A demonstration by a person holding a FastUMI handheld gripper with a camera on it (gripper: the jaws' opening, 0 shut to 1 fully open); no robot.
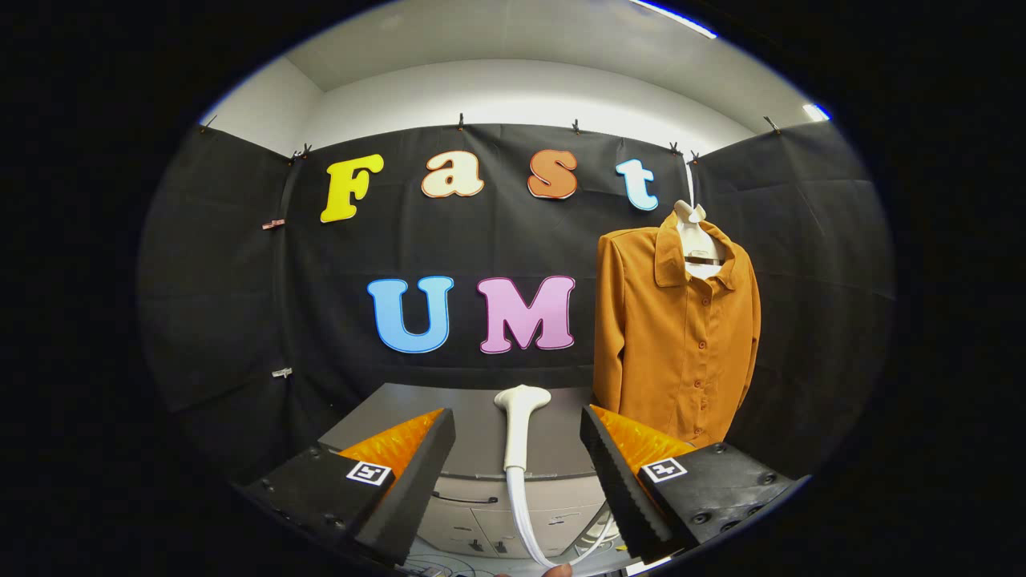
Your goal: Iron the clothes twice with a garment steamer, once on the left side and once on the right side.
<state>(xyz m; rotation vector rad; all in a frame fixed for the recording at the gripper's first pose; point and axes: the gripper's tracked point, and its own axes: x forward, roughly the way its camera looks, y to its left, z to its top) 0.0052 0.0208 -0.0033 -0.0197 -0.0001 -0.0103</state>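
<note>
An orange-brown button-up shirt point(677, 336) hangs on a white hanger point(696, 240) against the booth wall, beyond my right finger. A white garment steamer head point(519, 425) stands upright on a grey cabinet, its hose point(525, 521) curving down between my fingers. My gripper point(517, 437) is open, with the steamer handle in the gap ahead of the fingers and neither finger touching it.
The grey cabinet point(473, 441) with drawers stands under the steamer, in front of the black wall. Cables lie near its base. A fingertip point(557, 570) shows just under the hose.
</note>
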